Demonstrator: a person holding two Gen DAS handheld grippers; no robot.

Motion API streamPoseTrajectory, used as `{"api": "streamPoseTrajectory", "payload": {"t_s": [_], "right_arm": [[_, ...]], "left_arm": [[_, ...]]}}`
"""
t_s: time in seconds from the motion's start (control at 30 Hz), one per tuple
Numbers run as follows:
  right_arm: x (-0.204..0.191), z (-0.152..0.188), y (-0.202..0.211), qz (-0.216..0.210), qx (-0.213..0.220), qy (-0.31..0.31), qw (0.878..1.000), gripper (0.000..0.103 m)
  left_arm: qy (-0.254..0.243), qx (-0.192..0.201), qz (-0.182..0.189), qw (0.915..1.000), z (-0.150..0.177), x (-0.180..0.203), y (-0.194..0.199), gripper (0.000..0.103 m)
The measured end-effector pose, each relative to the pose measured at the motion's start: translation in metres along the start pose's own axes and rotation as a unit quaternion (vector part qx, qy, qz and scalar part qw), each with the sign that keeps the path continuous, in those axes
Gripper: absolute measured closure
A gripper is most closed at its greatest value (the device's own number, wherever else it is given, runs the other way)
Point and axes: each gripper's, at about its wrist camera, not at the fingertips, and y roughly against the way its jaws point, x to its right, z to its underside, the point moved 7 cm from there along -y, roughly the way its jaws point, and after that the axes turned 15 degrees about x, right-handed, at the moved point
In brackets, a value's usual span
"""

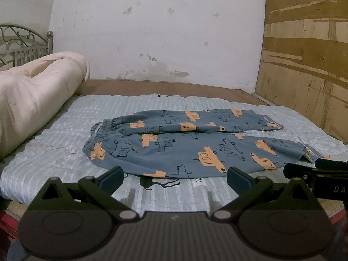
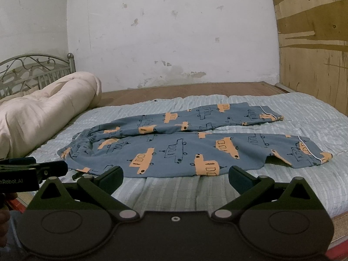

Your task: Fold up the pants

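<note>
Blue pants [image 1: 178, 145] with orange and outlined vehicle prints lie flat on the bed, waistband to the left, both legs spread to the right. They also show in the right wrist view [image 2: 174, 145]. My left gripper [image 1: 175, 178] is open and empty, just short of the near edge of the pants by the seat. My right gripper [image 2: 176, 177] is open and empty, just short of the near leg's edge. The right gripper's tip shows at the right of the left wrist view [image 1: 315, 171]; the left gripper's tip shows at the left of the right wrist view [image 2: 43, 169].
A pale blue striped quilt [image 1: 65, 152] covers the bed. A rolled cream duvet [image 1: 32, 95] lies at the left by a metal headboard [image 2: 32, 69]. A white wall stands behind, a plywood panel [image 1: 304, 65] at the right. Bare brown mattress [image 2: 174, 89] shows at the far edge.
</note>
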Motion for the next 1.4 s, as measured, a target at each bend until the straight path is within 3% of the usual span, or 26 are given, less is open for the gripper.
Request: {"api": "streamPoseTrajectory", "payload": {"t_s": [0.67,1.4], "right_arm": [[-0.002,0.004,-0.001,-0.002,-0.007,-0.001,1.000,0.001],[0.000,-0.004,-0.016,0.006,-0.036,-0.016,0.999,0.001]], "left_arm": [[0.011,-0.014,0.003,0.9998,0.003,-0.001,-0.001,0.000],[0.011,-0.092,-0.001,0.9957,0.003,-0.002,-0.015,0.000]]}}
